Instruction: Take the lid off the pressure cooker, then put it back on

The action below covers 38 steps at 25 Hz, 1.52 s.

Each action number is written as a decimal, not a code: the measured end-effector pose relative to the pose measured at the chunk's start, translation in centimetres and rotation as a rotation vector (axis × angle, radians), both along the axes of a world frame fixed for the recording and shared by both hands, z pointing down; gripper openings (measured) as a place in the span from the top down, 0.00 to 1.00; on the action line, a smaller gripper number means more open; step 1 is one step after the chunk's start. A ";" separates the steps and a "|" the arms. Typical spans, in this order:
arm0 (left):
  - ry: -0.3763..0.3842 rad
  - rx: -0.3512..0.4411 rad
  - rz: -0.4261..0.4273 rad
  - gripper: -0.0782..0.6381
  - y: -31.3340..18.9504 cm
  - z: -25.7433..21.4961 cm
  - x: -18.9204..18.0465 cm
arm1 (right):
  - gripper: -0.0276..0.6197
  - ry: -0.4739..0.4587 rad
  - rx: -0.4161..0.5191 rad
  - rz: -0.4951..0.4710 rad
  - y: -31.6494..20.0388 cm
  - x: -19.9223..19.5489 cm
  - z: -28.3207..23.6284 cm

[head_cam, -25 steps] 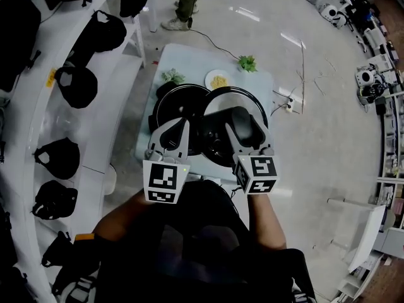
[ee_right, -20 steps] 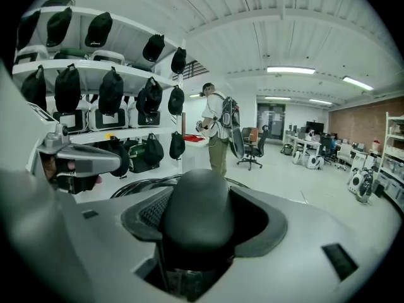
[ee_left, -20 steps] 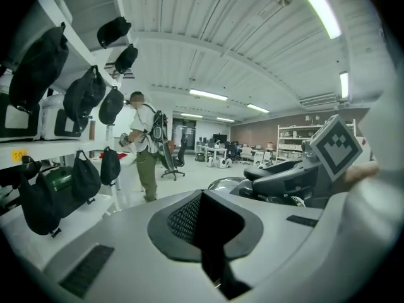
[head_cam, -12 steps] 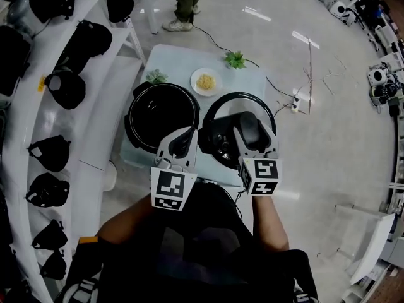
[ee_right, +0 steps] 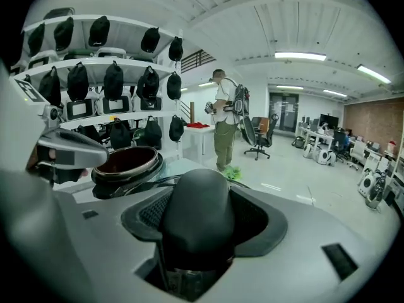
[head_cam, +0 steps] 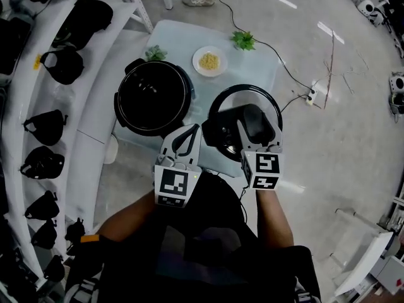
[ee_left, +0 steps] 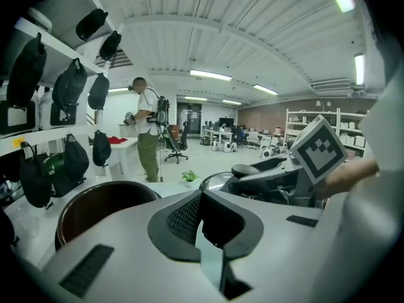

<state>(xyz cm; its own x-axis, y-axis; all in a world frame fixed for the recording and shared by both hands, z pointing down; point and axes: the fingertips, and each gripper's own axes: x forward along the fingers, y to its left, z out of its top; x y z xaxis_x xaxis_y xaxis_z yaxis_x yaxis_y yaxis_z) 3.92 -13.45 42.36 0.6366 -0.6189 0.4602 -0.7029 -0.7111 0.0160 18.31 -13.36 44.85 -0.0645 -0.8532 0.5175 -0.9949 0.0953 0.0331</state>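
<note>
Cooker pot (head_cam: 151,100) stands open at the left of the table (head_cam: 262,68). My left tool (head_cam: 187,133) hangs near its rim, pinched narrow on nothing. The lid (head_cam: 247,100) is just right of the pot, my right tool (head_cam: 251,126) clamped on its black handle (ee_right: 196,213). I'd keep it level, centre it over the rim, then lower.
</note>
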 end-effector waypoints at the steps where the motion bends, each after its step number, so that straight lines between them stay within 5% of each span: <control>1: -0.003 0.002 -0.006 0.88 0.2 0.5 0.2 | 0.50 0.000 -0.005 -0.014 0.0 0.0 0.6; 17: -0.137 -0.106 -0.152 0.88 2.1 8.7 -2.8 | 0.50 -0.008 -0.117 -0.170 -1.8 -2.5 9.9; 38: -0.139 -0.207 -0.156 0.88 4.3 12.9 -1.5 | 0.50 0.024 -0.171 -0.211 -3.6 -2.8 17.8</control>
<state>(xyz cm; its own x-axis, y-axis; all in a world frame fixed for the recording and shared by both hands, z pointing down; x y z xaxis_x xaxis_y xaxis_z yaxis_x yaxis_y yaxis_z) 2.46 -9.15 55.23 0.4630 -0.5881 0.6632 -0.8091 -0.5860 0.0452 15.51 -16.99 62.64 -0.2177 -0.7220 0.6568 -0.9516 0.3066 0.0216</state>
